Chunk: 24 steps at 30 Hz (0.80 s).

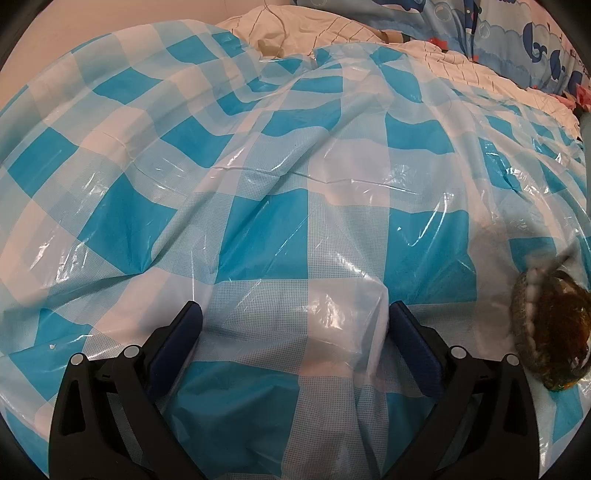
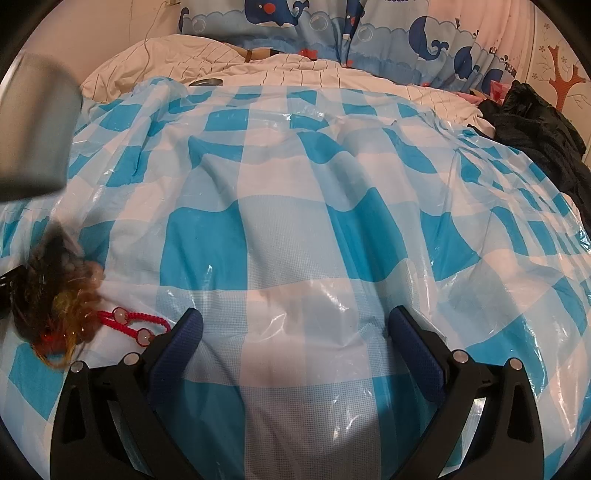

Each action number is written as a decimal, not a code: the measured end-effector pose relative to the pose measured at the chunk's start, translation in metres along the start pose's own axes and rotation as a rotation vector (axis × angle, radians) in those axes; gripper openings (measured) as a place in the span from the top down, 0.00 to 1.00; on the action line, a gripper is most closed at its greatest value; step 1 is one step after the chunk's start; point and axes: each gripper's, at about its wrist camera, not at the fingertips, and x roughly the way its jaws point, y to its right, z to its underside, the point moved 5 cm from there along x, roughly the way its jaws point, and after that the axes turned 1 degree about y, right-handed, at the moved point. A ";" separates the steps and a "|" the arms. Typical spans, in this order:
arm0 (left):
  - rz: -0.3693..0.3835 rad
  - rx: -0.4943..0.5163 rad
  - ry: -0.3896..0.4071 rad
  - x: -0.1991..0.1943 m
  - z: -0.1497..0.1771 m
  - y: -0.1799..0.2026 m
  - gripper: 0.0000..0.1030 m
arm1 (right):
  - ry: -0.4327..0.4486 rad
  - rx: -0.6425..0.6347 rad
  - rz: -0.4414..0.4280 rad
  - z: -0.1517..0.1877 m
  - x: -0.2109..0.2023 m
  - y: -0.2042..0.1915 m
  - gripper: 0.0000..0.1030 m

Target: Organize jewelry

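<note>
A heap of jewelry [image 2: 55, 306] with dark, amber and yellow beads lies on the blue-and-white checked plastic sheet [image 2: 295, 229] at the far left of the right wrist view. A red braided bracelet [image 2: 135, 323] with pale beads trails from it toward my right gripper's left finger. The same heap [image 1: 550, 332], with a white bead strand, shows at the far right of the left wrist view. My left gripper [image 1: 295, 325] is open and empty over the sheet, left of the heap. My right gripper [image 2: 295, 328] is open and empty, right of the heap.
The sheet covers a bed with a cream striped quilt [image 2: 258, 70] behind it. Whale-print bedding [image 2: 332, 33] lies at the back. Dark clothing [image 2: 535, 140] is piled at the right. A blurred grey object [image 2: 33, 129] is at the upper left.
</note>
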 end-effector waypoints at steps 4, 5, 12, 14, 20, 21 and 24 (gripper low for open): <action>-0.001 0.001 0.001 0.000 0.001 0.000 0.07 | 0.001 0.000 0.000 0.000 0.000 0.000 0.07; -0.001 0.000 0.000 0.000 0.001 0.000 0.07 | 0.001 0.000 0.000 0.000 0.000 0.000 0.07; -0.002 0.001 0.001 0.000 0.000 0.000 0.07 | -0.002 0.003 -0.004 0.000 0.000 0.001 0.07; -0.002 0.001 0.001 0.000 0.000 0.000 0.07 | -0.002 0.003 -0.004 0.000 0.001 0.001 0.07; -0.002 0.001 0.002 0.000 0.000 -0.001 0.07 | -0.003 0.001 -0.002 0.000 0.000 0.001 0.07; -0.002 0.001 0.002 0.000 0.000 -0.001 0.07 | -0.002 0.000 0.001 0.000 0.001 0.001 0.07; -0.002 0.001 0.003 0.000 0.000 -0.001 0.07 | 0.001 -0.005 0.007 0.000 0.001 0.001 0.07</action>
